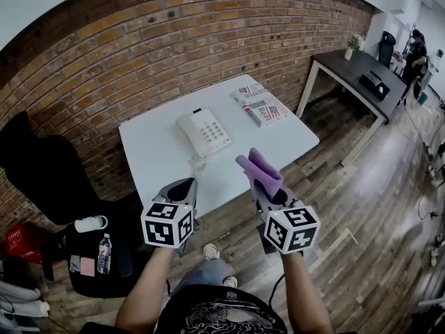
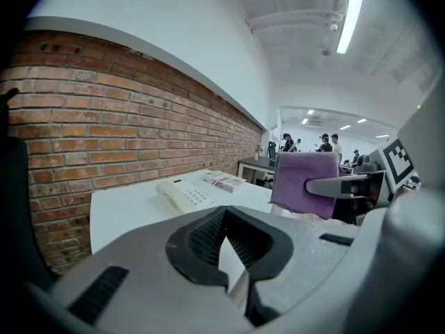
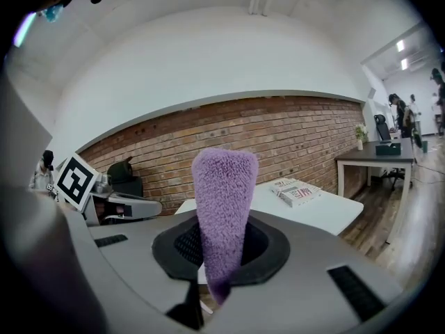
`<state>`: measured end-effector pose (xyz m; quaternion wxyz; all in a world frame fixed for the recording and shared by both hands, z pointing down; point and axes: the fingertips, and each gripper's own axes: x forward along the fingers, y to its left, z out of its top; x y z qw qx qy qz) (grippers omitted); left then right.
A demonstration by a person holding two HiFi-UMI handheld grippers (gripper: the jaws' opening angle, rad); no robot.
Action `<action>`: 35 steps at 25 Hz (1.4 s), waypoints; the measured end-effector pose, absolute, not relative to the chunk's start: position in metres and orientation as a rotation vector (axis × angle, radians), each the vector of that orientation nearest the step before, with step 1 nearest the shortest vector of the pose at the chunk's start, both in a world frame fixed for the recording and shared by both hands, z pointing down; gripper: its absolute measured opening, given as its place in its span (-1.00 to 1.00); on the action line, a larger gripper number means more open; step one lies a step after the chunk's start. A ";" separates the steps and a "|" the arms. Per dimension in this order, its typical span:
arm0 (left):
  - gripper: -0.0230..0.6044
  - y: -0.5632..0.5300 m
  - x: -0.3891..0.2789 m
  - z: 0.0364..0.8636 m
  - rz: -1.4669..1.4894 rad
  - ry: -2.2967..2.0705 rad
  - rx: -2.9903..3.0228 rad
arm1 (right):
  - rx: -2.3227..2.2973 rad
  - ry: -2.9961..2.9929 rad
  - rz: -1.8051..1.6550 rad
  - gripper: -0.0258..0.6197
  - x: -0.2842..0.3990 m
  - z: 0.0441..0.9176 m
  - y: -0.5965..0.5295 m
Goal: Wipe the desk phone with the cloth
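Note:
A white desk phone [image 1: 204,132] lies near the middle of the white table [image 1: 149,158], its cord running to the front edge. My right gripper [image 1: 268,190] hovers over that front edge, shut on a purple cloth [image 1: 259,170] that stands up out of the jaws. The right gripper view has the cloth [image 3: 224,193] upright between the pads. My left gripper [image 1: 186,184] hangs beside it, just before the table edge, jaws together with nothing in them. In the left gripper view the phone [image 2: 184,193] lies ahead and the cloth [image 2: 304,183] is at the right.
A red-and-white book [image 1: 259,104] lies at the table's far right corner. A brick wall [image 1: 174,40] runs behind. A black chair [image 1: 42,165] stands at the left, and a dark bag with a water bottle [image 1: 104,252] sits on the floor. A black desk [image 1: 361,72] stands at the back right.

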<state>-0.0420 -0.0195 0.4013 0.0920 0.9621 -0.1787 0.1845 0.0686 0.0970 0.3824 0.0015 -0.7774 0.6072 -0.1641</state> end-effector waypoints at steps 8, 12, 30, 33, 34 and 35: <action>-0.91 -0.056 -0.018 0.415 0.540 -0.582 2.827 | -2.395 2.038 -0.511 -0.78 0.090 0.391 0.047; -0.91 -0.085 0.003 0.427 0.539 -0.612 2.799 | -2.374 2.099 -0.522 -0.78 0.110 0.400 0.013; -0.91 -0.244 0.054 0.456 0.556 -0.800 2.635 | -2.293 2.479 -0.590 -0.78 0.194 0.427 -0.193; -0.91 -0.257 0.056 0.460 0.554 -0.813 2.610 | -2.281 2.544 -0.584 -0.78 0.199 0.428 -0.221; -0.91 -0.260 0.057 0.461 0.553 -0.815 2.604 | -2.279 2.567 -0.578 -0.78 0.201 0.429 -0.230; -0.91 -0.262 0.057 0.463 0.553 -0.815 2.599 | -2.278 2.592 -0.571 -0.78 0.202 0.430 -0.238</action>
